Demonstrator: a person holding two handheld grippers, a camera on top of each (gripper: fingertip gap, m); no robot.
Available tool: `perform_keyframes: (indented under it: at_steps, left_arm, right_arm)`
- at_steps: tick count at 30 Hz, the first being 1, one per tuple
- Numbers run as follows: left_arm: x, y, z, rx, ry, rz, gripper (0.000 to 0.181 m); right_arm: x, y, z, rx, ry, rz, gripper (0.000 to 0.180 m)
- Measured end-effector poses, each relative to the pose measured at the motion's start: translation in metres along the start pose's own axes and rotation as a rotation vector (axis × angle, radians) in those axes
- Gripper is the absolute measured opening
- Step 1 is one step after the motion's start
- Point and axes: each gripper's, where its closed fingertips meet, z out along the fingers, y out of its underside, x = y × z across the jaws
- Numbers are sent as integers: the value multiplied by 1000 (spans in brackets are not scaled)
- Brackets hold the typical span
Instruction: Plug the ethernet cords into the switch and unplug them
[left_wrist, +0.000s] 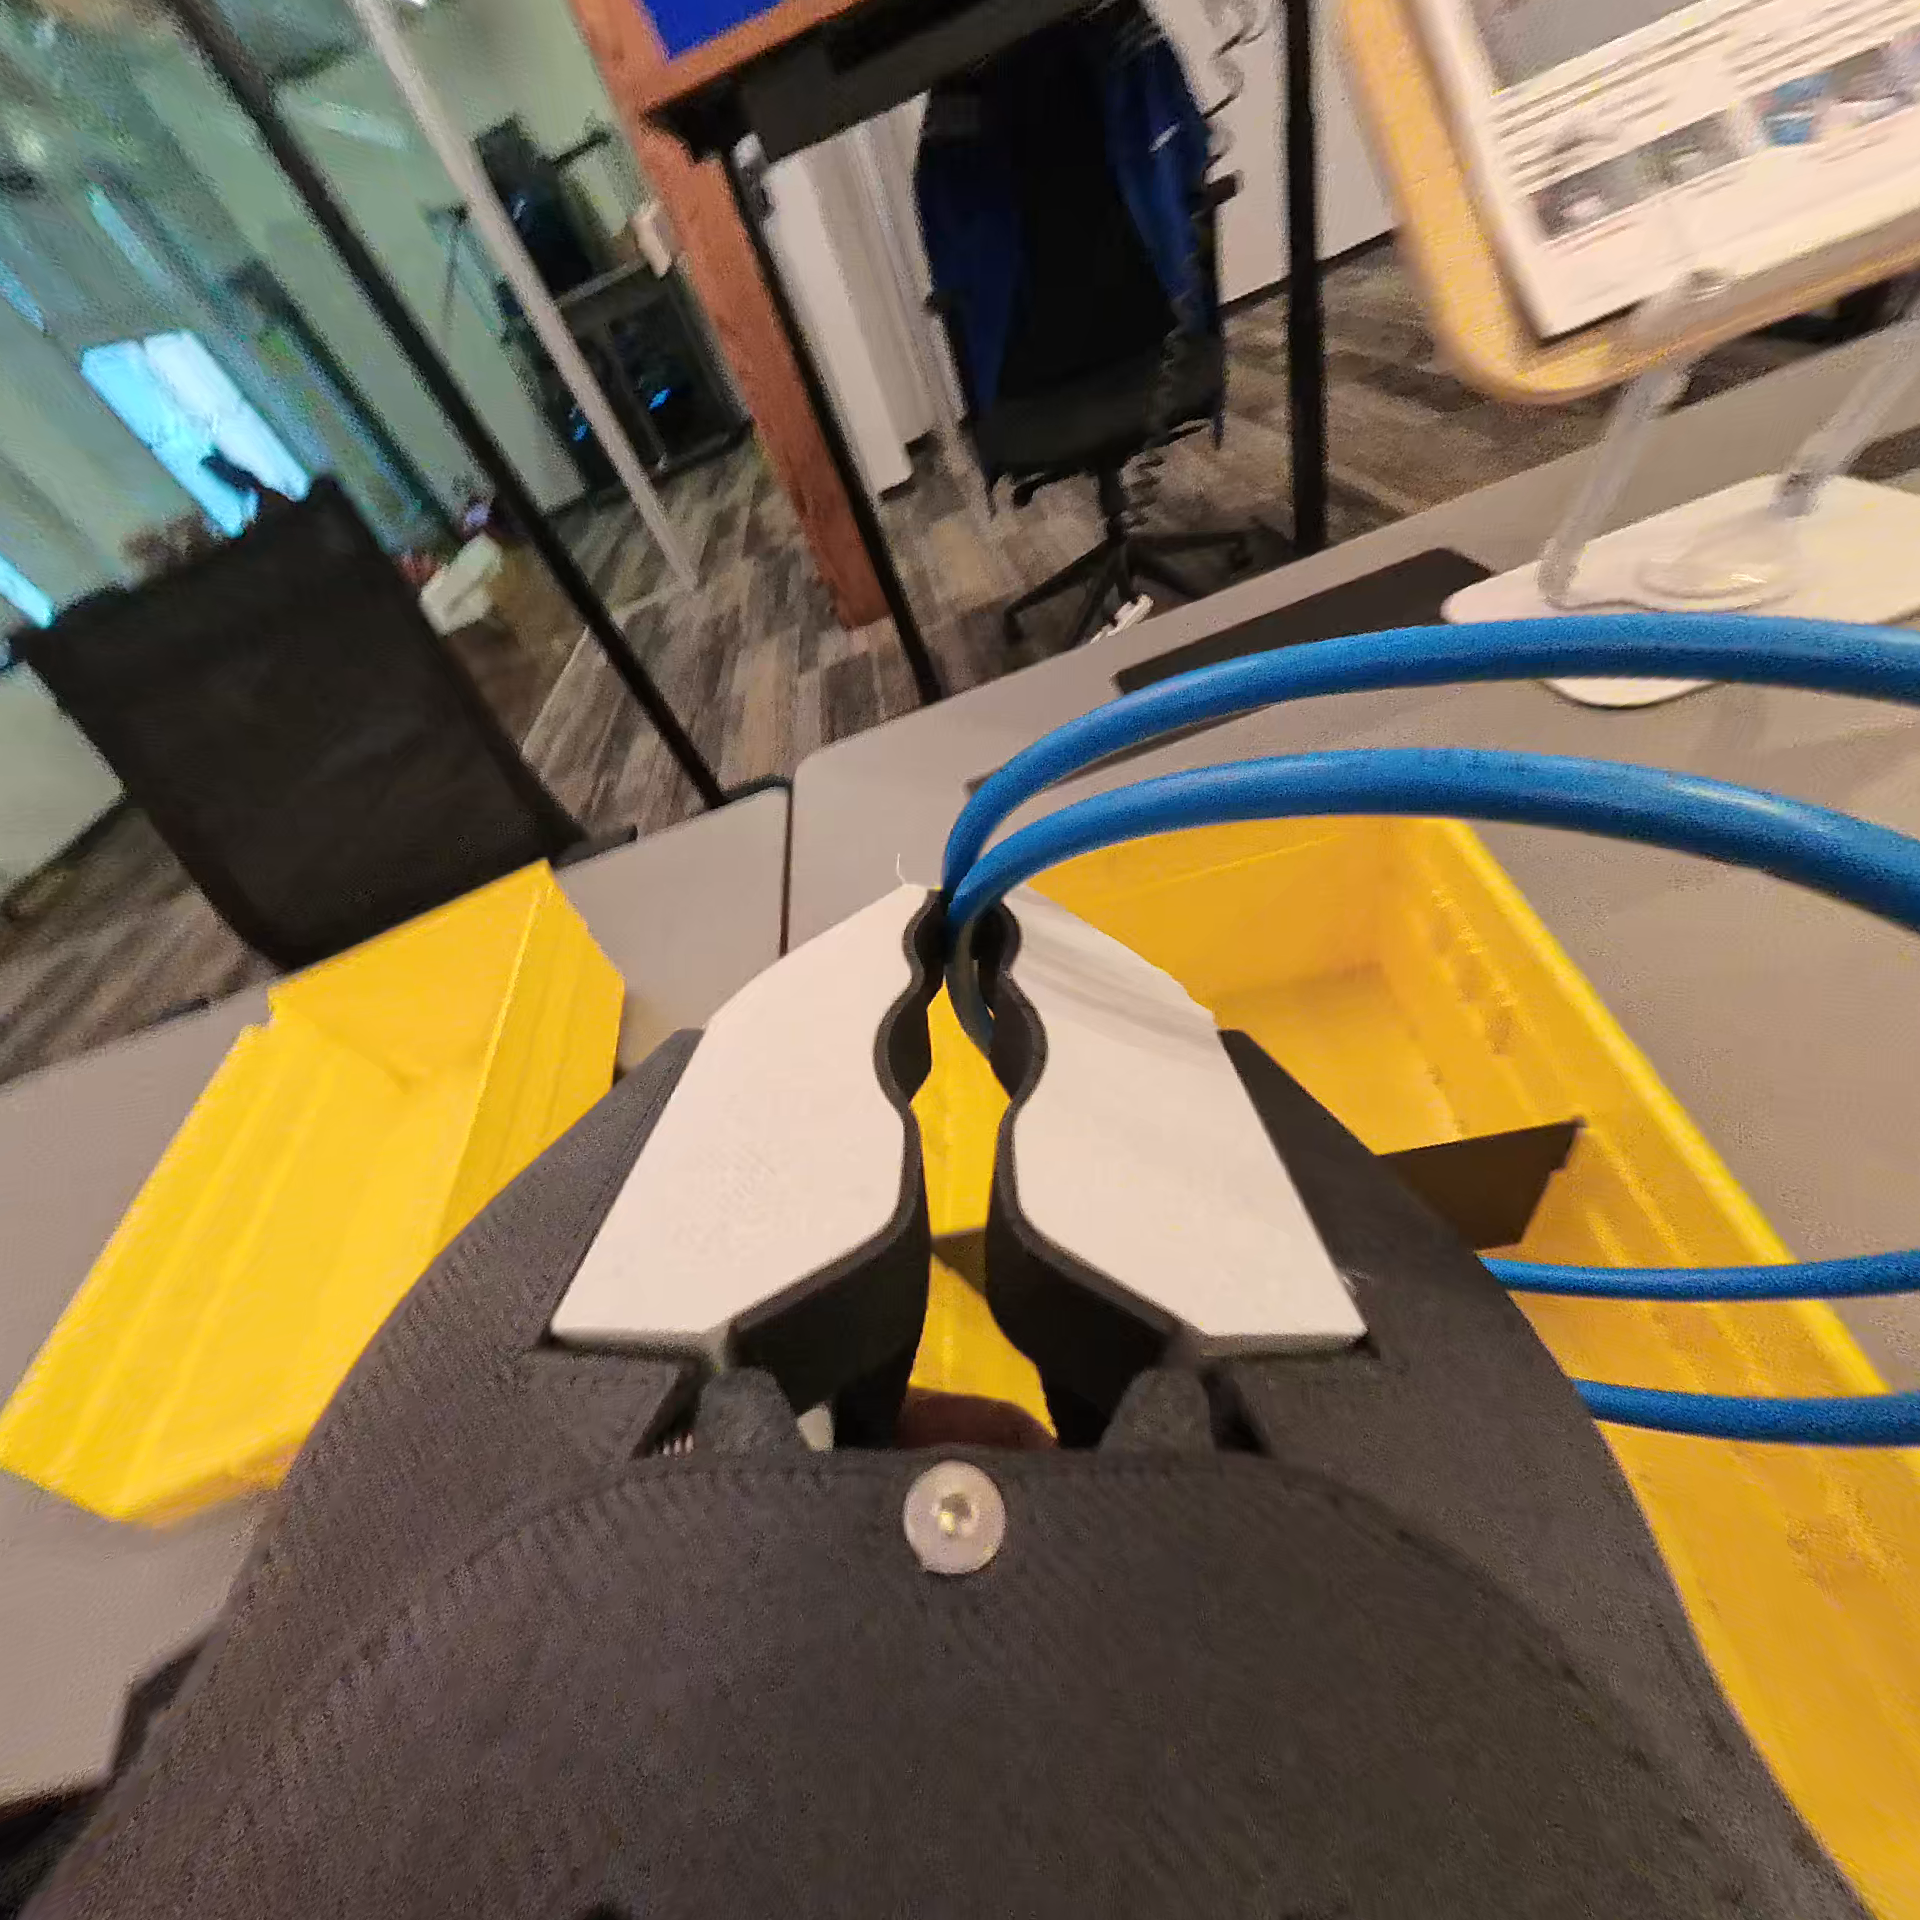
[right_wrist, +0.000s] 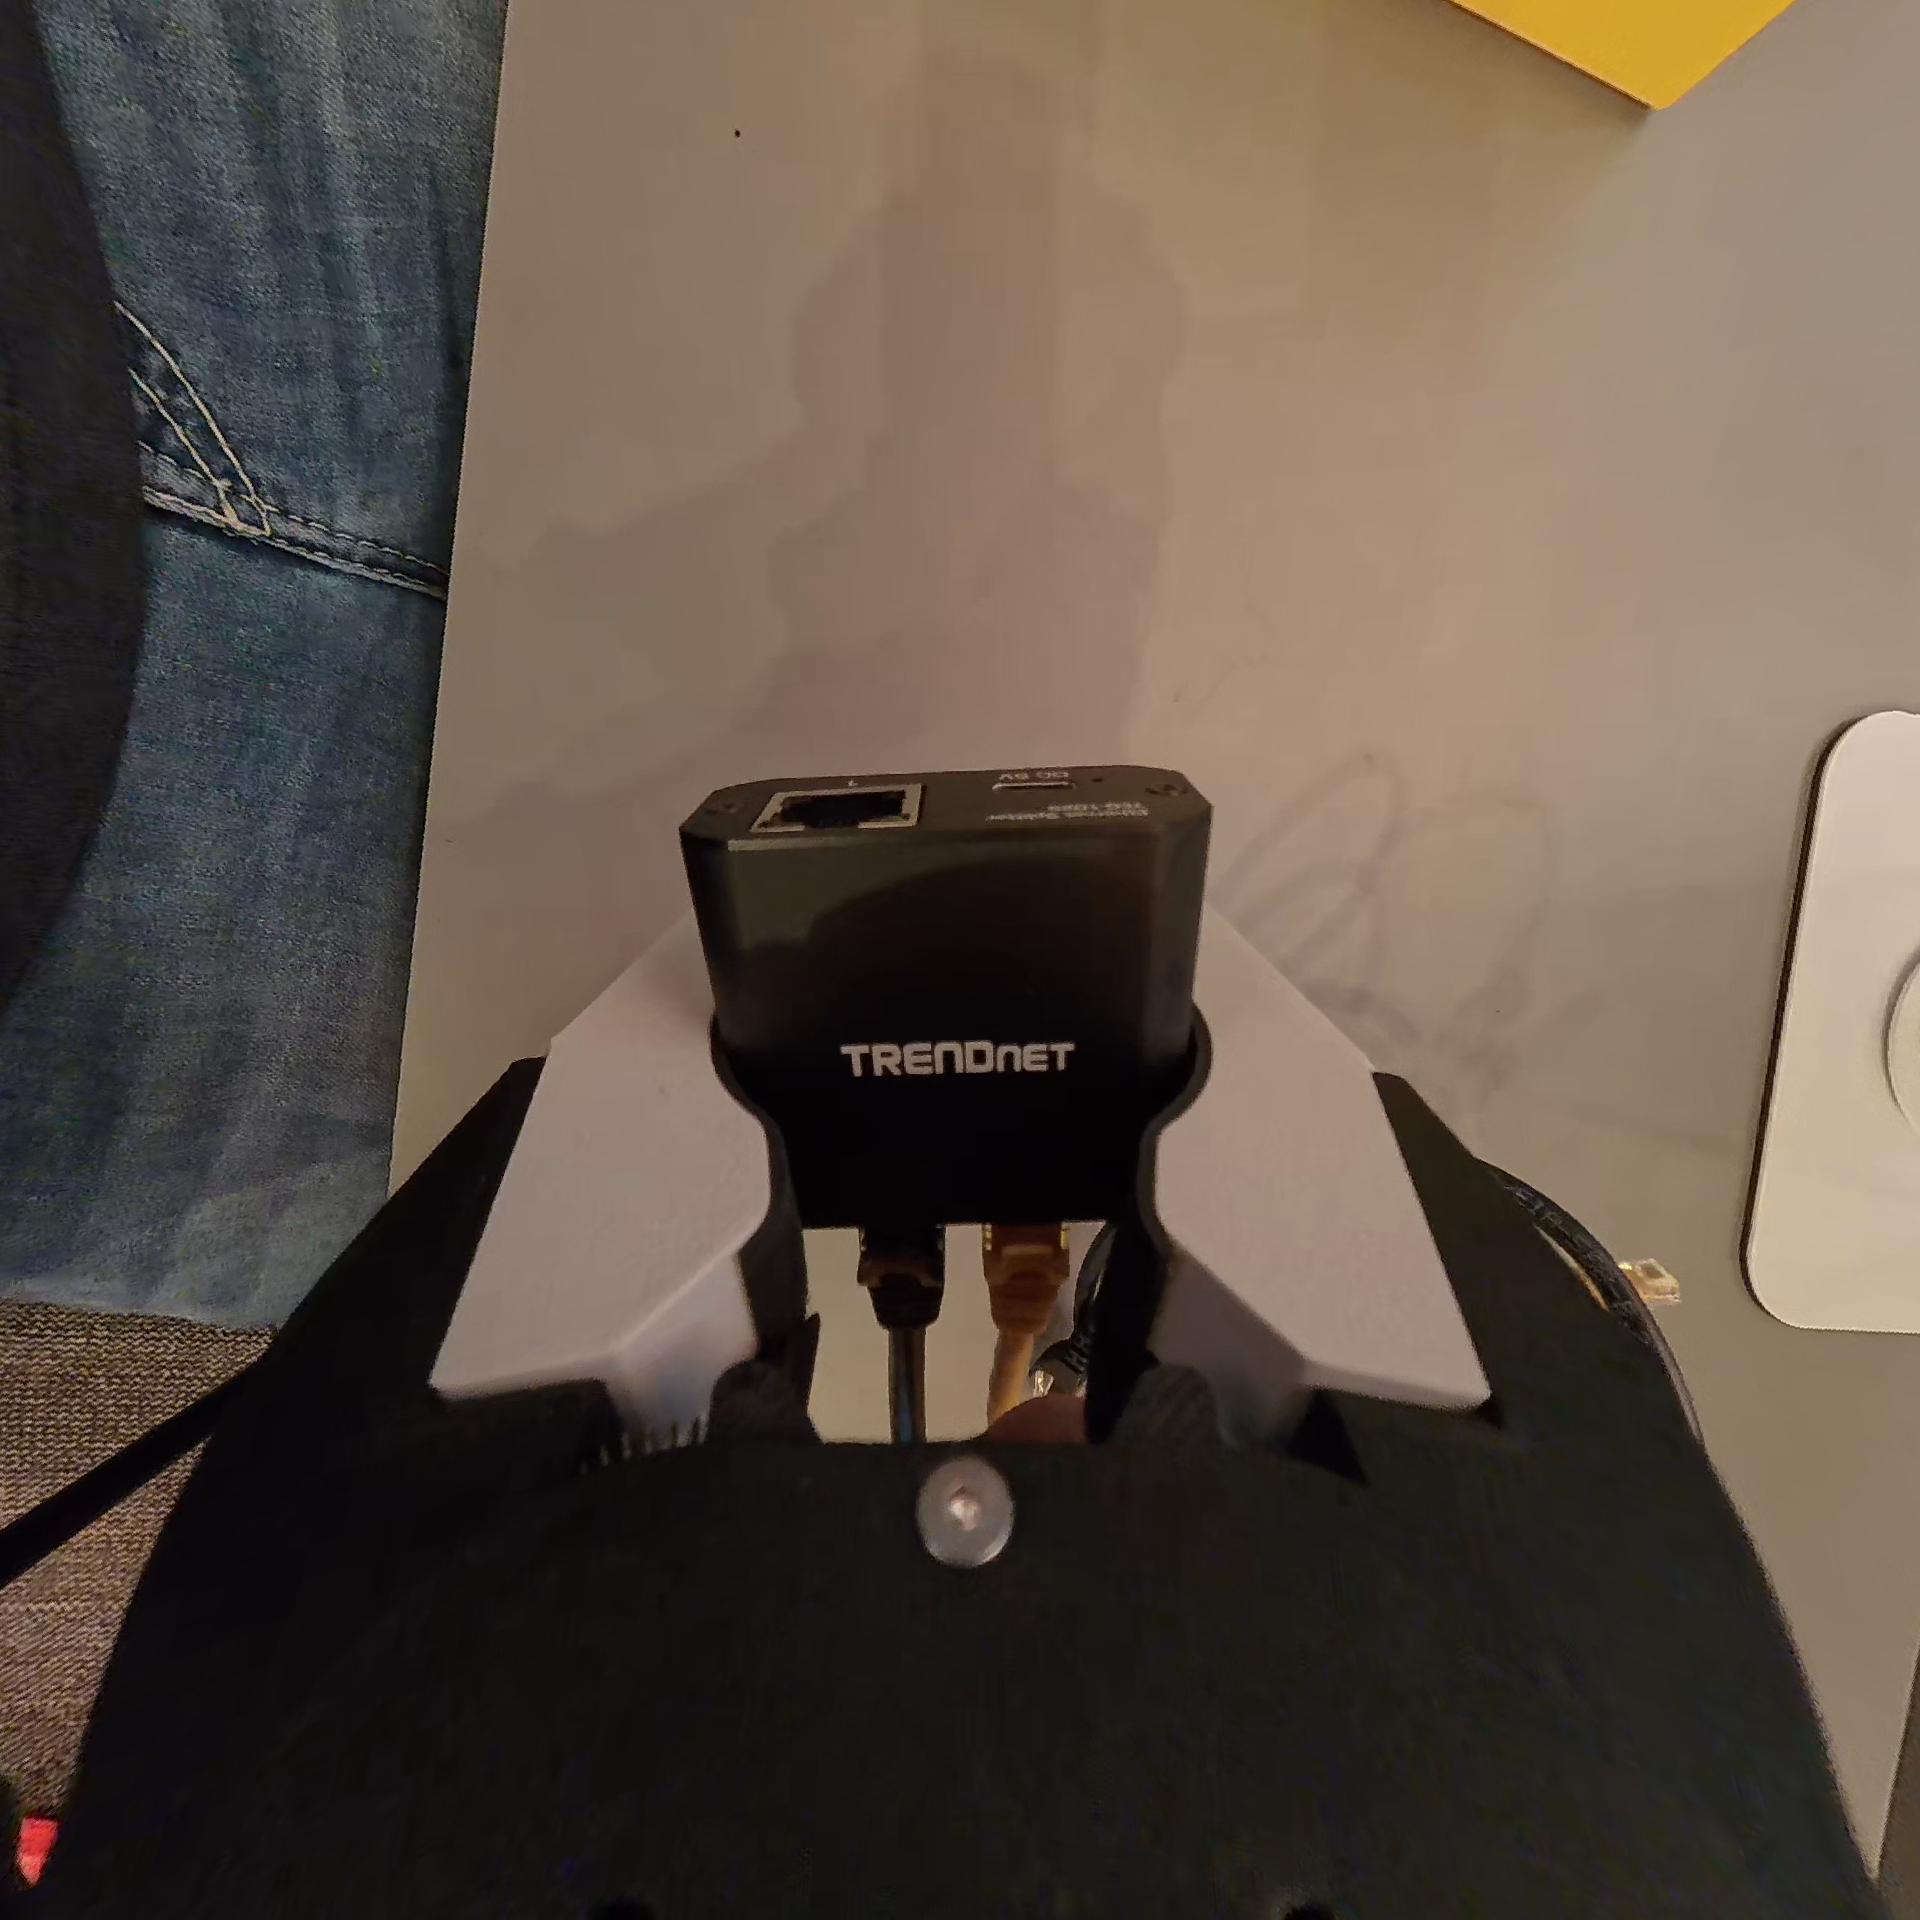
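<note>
My left claw (left_wrist: 961, 940) pinches two strands of round blue ethernet cord (left_wrist: 1455, 795) at its tips, the loops arching rightward over a yellow plastic bin (left_wrist: 1351, 997) on the grey table (left_wrist: 1714, 935). My right claw (right_wrist: 956, 1049) clamps a small glossy black box-shaped switch (right_wrist: 945, 935), one empty port facing away, a black plug (right_wrist: 899, 1273) and a tan plug (right_wrist: 1023, 1283) seated in its near end

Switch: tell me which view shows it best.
The right wrist view: the black switch sits centred, clamped in the right tool, its empty port facing away. The left wrist view shows none of it.
</note>
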Motion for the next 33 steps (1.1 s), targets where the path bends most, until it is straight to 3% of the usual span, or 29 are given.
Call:
perform_keyframes:
  at_steps: [7,12,21,24,28,30,33]
  left_arm:
    - [119,-87,-20,129,234,474,6]
    - [218,-112,-23,179,417,732,6]
    - [345,-33,-13,132,734,1226,7]
    - [384,-5,-7,154,827,1230,7]
    - [415,23,7,163,823,1238,7]
    - [418,29,12,135,800,1211,19]
    - [400,30,20,29,738,1111,55]
  right_arm:
    - [2,2,1,-2,1,12,70]
    - [3,7,-4,1,12,28,70]
    - [8,18,-9,22,23,63,70]
    - [9,21,-8,25,19,74,70]
    - [9,25,-7,21,14,80,70]
    - [9,27,-6,21,13,85,70]
    - [10,28,-8,26,15,91,70]
